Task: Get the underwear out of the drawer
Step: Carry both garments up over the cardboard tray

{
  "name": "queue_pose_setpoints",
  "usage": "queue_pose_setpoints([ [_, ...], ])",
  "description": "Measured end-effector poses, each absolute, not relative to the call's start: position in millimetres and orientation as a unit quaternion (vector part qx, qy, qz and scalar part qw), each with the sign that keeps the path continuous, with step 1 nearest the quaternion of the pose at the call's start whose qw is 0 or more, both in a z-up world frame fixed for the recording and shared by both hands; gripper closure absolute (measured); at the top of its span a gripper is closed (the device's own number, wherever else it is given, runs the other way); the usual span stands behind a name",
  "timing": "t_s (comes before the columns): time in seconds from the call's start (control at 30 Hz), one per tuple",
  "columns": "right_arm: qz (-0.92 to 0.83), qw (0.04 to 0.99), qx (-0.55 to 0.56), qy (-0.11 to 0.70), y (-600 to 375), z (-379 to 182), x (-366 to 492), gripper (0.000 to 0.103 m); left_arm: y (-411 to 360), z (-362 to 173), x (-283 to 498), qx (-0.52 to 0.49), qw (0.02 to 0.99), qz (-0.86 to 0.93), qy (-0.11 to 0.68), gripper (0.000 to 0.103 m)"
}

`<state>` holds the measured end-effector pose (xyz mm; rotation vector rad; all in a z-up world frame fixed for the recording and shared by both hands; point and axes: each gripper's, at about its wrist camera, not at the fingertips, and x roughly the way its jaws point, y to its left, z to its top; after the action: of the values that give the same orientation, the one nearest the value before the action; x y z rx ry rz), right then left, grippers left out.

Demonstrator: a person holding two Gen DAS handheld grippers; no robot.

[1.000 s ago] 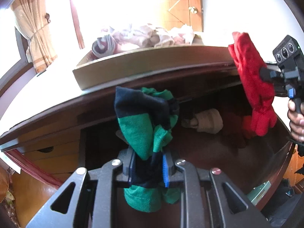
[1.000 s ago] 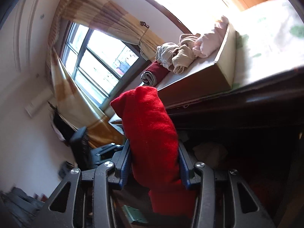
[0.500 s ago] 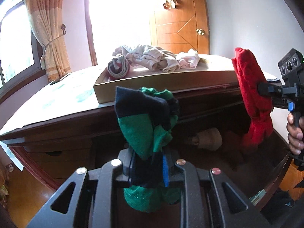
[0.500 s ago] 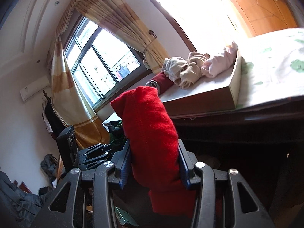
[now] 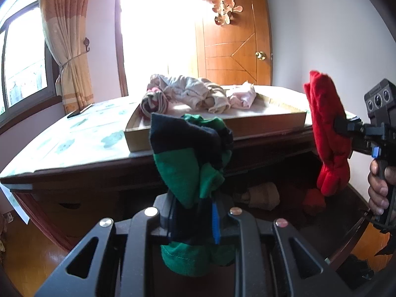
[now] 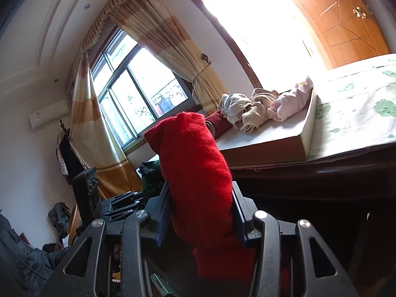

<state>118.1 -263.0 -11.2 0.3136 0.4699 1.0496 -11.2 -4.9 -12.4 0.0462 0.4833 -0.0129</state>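
Observation:
My left gripper point(image 5: 190, 220) is shut on a green and navy pair of underwear point(image 5: 183, 168), which bulges up above the pads in the left wrist view. At that view's right, a hand carries my right gripper point(image 5: 346, 126), shut on a red pair of underwear point(image 5: 326, 133). The same red underwear point(image 6: 193, 163) fills the right gripper point(image 6: 200, 220) in the right wrist view. Both pieces hang above the open dark drawer point(image 5: 284, 225). A beige roll point(image 5: 262, 195) and a red piece point(image 5: 313, 201) lie inside it.
A shallow wooden tray point(image 5: 215, 128) stands on the dresser top point(image 5: 81, 138) and holds several rolled garments point(image 5: 188, 94). The tray point(image 6: 267, 148) sits above and right of the red underwear. A wooden door point(image 5: 235, 49) and a curtained window point(image 5: 66, 49) stand behind.
Both grippers have risen and tipped upward with their underwear still clamped. The tray top and the room behind now show more, and the drawer has sunk lower in view.

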Motion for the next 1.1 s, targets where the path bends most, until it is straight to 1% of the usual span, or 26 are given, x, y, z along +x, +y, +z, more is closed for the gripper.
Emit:
queue_pose_setpoints([
  [0.3,0.474,0.833,0.161,0.238,-264.0,13.4,132.2,0.057,-8.3,22.9,-0.5,0.013,0.973,-0.032,0.228,0.082],
  [0.57,0.455,0.838,0.173,0.247,-262.5,45.6,158.4,0.057,-11.4,58.5,27.4,0.010,0.972,-0.057,0.226,0.082],
  [1.1,0.434,0.847,0.173,0.253,-241.3,84.6,200.0,0.057,-19.8,93.9,91.1,0.016,0.966,-0.075,0.245,0.082],
])
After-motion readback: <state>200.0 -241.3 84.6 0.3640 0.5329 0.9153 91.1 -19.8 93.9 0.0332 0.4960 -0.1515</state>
